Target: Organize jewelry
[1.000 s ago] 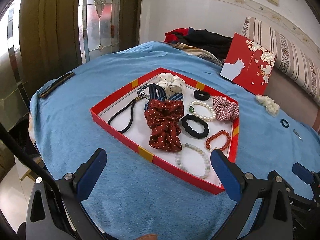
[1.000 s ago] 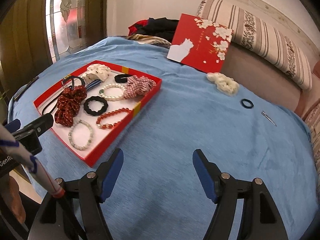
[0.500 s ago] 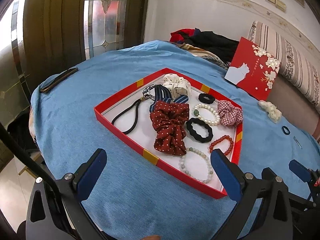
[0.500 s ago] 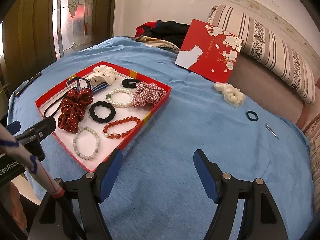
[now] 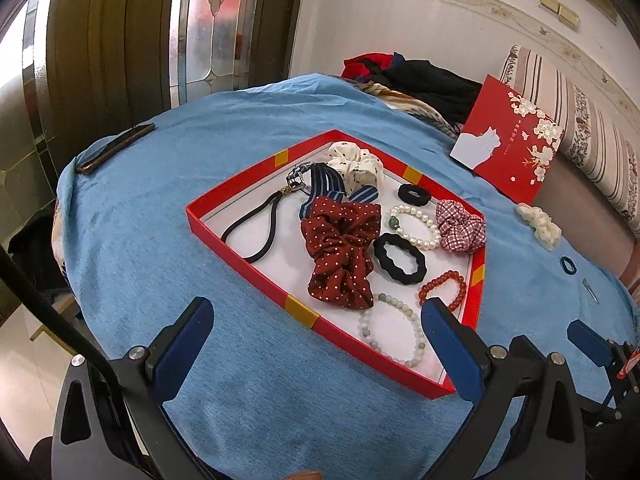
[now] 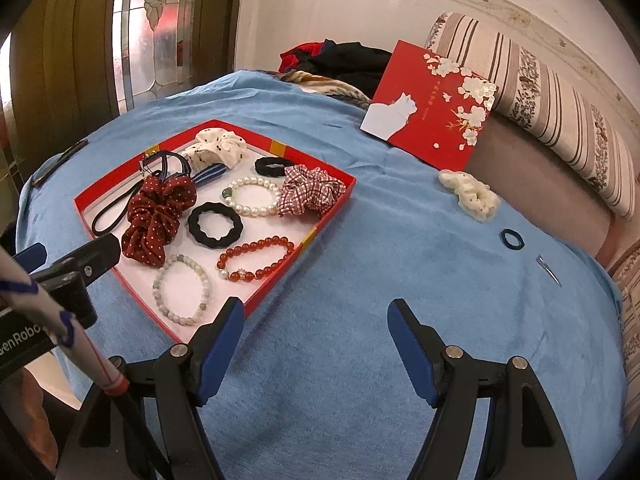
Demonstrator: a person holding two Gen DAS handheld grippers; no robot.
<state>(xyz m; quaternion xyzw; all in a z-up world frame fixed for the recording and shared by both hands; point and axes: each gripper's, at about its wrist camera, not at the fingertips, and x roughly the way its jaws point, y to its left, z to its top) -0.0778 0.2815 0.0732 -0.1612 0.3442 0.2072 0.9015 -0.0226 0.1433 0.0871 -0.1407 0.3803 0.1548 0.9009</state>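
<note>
Three pieces are seen lying loose on the blue cloth, outside the red tray [image 6: 326,216]: a cream scrunchie [image 6: 470,196], a small dark hair tie [image 6: 512,239] and a thin metal clip [image 6: 549,266]. From the right gripper [image 6: 316,336] all three lie ahead and to the right, well apart from its fingertips, the clip nearest and the scrunchie farthest. The scrunchie's long axis is laid slantwise, running away to the left, just before the red card [image 6: 434,106]. The tray, already filled with bracelets and scrunchies, is placed ahead and to the left of this gripper, its near corner just beside the left fingertip. The left gripper [image 5: 316,332] is held over the tray's near edge, far from the loose pieces. The right arm is therefore judged the nearer one for the next pick. Both grippers are seen spread apart, with nothing held.
</note>
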